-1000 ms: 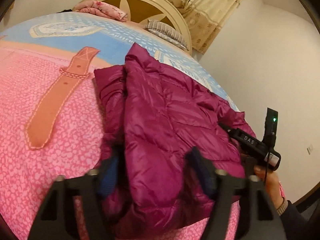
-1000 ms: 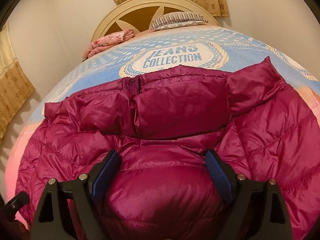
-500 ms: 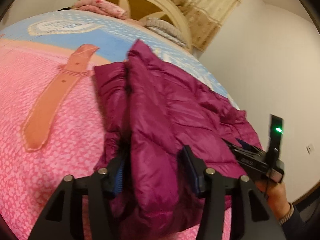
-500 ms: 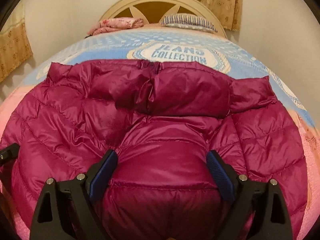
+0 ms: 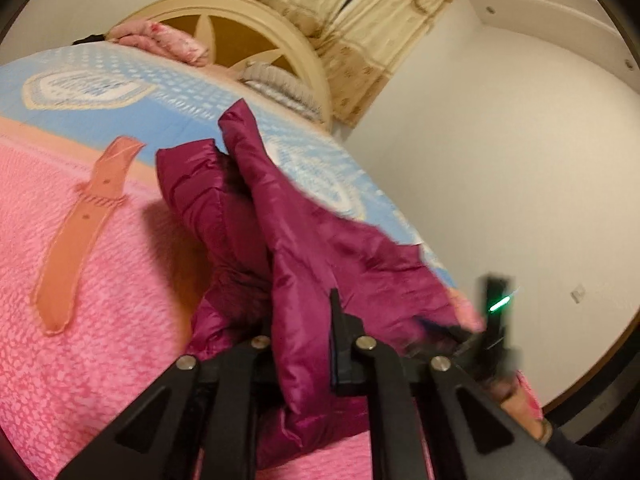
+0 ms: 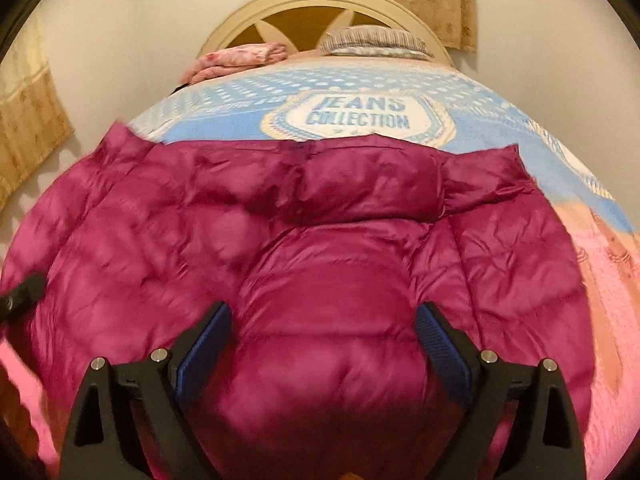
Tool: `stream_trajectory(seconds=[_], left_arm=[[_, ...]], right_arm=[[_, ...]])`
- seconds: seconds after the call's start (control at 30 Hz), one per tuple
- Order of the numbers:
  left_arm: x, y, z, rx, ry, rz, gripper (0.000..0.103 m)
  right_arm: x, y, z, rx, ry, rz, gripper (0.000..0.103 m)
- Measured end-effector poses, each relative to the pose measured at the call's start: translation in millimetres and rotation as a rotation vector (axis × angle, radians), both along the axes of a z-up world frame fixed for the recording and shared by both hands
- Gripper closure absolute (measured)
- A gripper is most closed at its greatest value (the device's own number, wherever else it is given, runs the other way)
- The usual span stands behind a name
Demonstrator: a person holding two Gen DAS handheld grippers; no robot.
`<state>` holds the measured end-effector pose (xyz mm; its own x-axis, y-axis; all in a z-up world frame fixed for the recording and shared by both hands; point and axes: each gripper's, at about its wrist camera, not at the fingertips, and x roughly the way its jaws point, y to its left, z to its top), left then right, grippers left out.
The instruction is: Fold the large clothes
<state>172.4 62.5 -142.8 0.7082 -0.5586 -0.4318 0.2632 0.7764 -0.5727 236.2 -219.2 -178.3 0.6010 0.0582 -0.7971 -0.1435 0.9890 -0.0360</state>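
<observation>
My left claw (image 5: 302, 344) is closing on a fold of the magenta puffer jacket (image 5: 320, 248); in the lower middle of the left wrist view the shiny fabric is pinched between its two black fingers and hangs below them in a bunch. From that pinch the jacket runs toward the upper middle of the frame as a raised ridge, its far corner standing up over the blue part of the bedspread (image 5: 80, 240). The rest of the bedspread at the left of the frame is pink, with an orange belt print (image 5: 80, 232) lying on it well apart from the jacket.

At the lower right of that view my right claw (image 5: 464, 332) shows as a blurred dark shape with a green light, at the jacket's near edge, and my right hand (image 5: 516, 400) is just below it.

In the right wrist view the right claw (image 6: 324, 340) stands wide, its blue pads (image 6: 206, 340) on either side of a puffy bulge of the jacket (image 6: 320, 240); I cannot tell whether they press on it. The jacket fills the centre and lower part of that frame, spread flat on the bed, its collar toward the top just below the "JEANS COLLECTION" badge (image 6: 360, 116). Beyond it, at the top, are the cream headboard (image 6: 320, 4), a striped pillow (image 6: 372, 40) and a folded pink blanket (image 6: 240, 60).
</observation>
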Motion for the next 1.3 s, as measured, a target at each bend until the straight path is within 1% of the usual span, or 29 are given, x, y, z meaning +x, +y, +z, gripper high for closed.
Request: stream_trajectory(seconds=[0.03,0.07,0.1,0.13,0.2,0.3,0.4,0.47,0.53,0.6,0.7,0.77,0.9,0.97,1.03,1.13,1.17,1.23,1.3], left_arm=[[-1,-4,3,0.002,-0.007,-0.007,0.092],[-3,-13,10,0.016,-0.024,-0.019,0.092],[-5,-22,18,0.035,-0.045,-0.034,0.092],[-7,-30,27,0.057,-0.068,-0.046,0.092],[-7,-43,41,0.083,-0.098,-0.069,0.092],[-2,-60,59,0.11,-0.13,-0.112,0.092],[3,-82,74,0.145,-0.165,-0.156,0.092],[6,-102,80,0.164,-0.187,-0.195,0.093],[10,-124,84,0.182,-0.203,-0.238,0.092],[13,-147,85,0.219,-0.219,-0.266,0.092],[16,-181,79,0.278,-0.232,-0.309,0.093],[18,-201,73,0.319,-0.241,-0.339,0.093],[13,-241,50,0.443,-0.269,-0.388,0.092],[11,-257,37,0.513,-0.293,-0.416,0.092],[9,-273,21,0.595,-0.323,-0.439,0.092],[3,-285,1,0.675,-0.369,-0.481,0.089],[1,-284,-4,0.686,-0.38,-0.481,0.088],[2,-281,-9,0.675,-0.37,-0.482,0.088],[-1,-275,-7,0.661,-0.369,-0.477,0.087]], right_arm=[[-3,6,-8,-0.029,0.014,0.017,0.01],[-6,10,-15,-0.052,0.009,0.033,0.01],[-8,10,-17,-0.057,-0.01,0.042,0.01],[-8,8,-17,-0.043,-0.007,0.04,0.01],[-8,0,-13,0.009,0.005,0.036,0.01],[-16,-15,-2,0.085,-0.008,0.05,0.01],[-36,-38,12,0.187,-0.061,0.056,0.01],[-48,-52,20,0.213,-0.097,0.041,0.01],[-58,-76,29,0.237,-0.137,0.002,0.01],[-66,-96,36,0.251,-0.167,-0.039,0.01],[-72,-128,45,0.272,-0.206,-0.115,0.01],[-70,-147,50,0.296,-0.215,-0.156,0.01],[-73,-180,62,0.329,-0.25,-0.232,0.01],[-73,-187,70,0.336,-0.261,-0.244,0.01],[-72,-192,80,0.332,-0.276,-0.237,0.01],[-51,-197,103,0.348,-0.311,-0.194,0.01],[-46,-195,107,0.358,-0.316,-0.173,0.01],[-32,-186,115,0.374,-0.297,-0.113,0.01],[-11,-176,111,0.351,-0.22,-0.076,0.01]])
